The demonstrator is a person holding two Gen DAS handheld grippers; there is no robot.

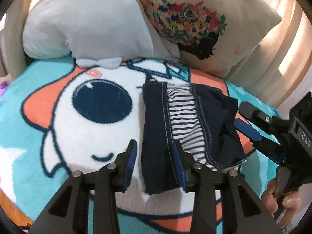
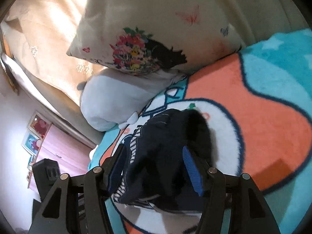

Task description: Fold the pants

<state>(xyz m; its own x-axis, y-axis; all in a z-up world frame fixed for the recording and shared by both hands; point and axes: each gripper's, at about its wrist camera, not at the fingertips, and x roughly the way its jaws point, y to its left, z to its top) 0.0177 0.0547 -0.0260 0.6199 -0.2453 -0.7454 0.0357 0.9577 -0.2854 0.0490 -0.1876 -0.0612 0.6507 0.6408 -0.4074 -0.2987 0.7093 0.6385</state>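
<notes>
The dark navy pants (image 1: pixel 154 117), with a striped lining showing, lie folded in a narrow bundle on a fleece cartoon blanket (image 1: pixel 58 136). My left gripper (image 1: pixel 155 146) is open and straddles the pants' left strip near the front end. Its left pad is clear of the cloth. My right gripper (image 1: pixel 241 117) comes in from the right at the bundle's bunched right edge, held by a person's hand (image 1: pixel 273 195). In the right wrist view the pants (image 2: pixel 161 136) heap up between the spread fingers of the right gripper (image 2: pixel 154 150), and the blue right pad faces the cloth without pressing it.
A grey plush cushion (image 1: pixel 87 19) and a cream pillow with a flower print (image 1: pixel 195 19) lean at the blanket's far end, close behind the pants. Curtains (image 2: pixel 48 29) hang beyond them. The blanket (image 2: pixel 263 126) stretches out wide to the side of the pants.
</notes>
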